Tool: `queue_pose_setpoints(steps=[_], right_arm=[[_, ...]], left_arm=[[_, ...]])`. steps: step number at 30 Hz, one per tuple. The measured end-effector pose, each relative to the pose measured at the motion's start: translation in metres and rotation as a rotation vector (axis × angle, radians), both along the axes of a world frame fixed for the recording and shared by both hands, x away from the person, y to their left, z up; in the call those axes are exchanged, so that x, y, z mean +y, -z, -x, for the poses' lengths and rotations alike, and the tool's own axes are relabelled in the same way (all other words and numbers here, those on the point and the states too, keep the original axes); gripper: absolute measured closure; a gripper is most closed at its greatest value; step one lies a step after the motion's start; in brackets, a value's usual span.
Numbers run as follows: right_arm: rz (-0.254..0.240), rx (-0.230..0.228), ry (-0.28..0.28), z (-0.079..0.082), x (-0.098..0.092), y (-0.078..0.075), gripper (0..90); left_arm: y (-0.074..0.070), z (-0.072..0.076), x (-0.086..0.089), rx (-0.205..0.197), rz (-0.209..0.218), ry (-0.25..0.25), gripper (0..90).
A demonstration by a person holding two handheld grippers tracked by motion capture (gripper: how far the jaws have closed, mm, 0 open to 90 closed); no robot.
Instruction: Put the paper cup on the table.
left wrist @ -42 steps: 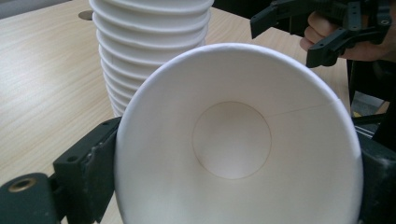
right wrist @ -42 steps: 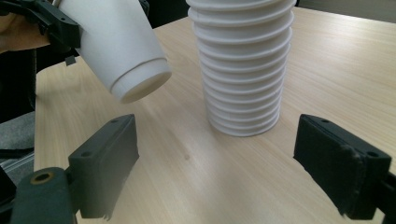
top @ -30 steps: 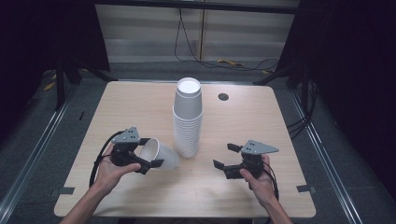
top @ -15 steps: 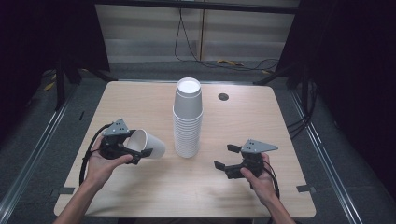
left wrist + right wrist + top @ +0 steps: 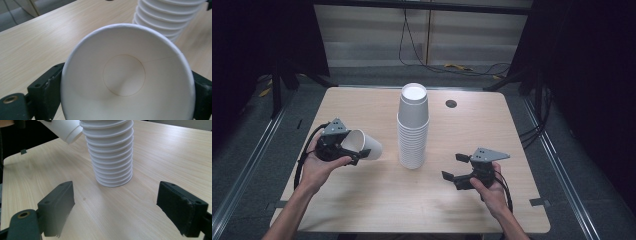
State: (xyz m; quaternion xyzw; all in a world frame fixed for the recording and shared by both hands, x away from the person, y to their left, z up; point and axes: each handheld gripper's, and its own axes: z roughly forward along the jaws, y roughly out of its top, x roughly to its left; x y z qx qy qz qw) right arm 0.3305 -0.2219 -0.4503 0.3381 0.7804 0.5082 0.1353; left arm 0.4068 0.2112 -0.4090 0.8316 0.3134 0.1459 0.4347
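Left gripper (image 5: 353,154) holds one white paper cup (image 5: 364,146) sideways above the surface's left edge; right gripper (image 5: 456,169) gapes empty.

Left jaws, just easing wider, flank its rim; cup may slip. Tall white stack of paper cups (image 5: 413,127) stands mid-surface, easily toppled.

Left hand (image 5: 319,167) comes in from the bottom, forearm angled up, carrying the left gripper (image 5: 346,148), jaws pointing right and clamped wide on the rim of what they hold. Right hand (image 5: 492,192) sits low, the right gripper (image 5: 455,168) pointing left, jaws spread with nothing between them.
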Motion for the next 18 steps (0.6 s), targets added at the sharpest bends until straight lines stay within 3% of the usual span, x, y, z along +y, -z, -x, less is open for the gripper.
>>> queue_pose_setpoints(steps=[10,18], right_arm=[[0.008,0.01,-0.011,0.001,0.002,0.001,14.0],[0.01,0.013,-0.021,0.0,0.003,0.002,14.0]], left_arm=[[0.007,-0.02,0.0,0.052,-0.086,-0.003,7.3],[0.009,-0.036,0.003,0.096,-0.125,-0.045,7.3]])
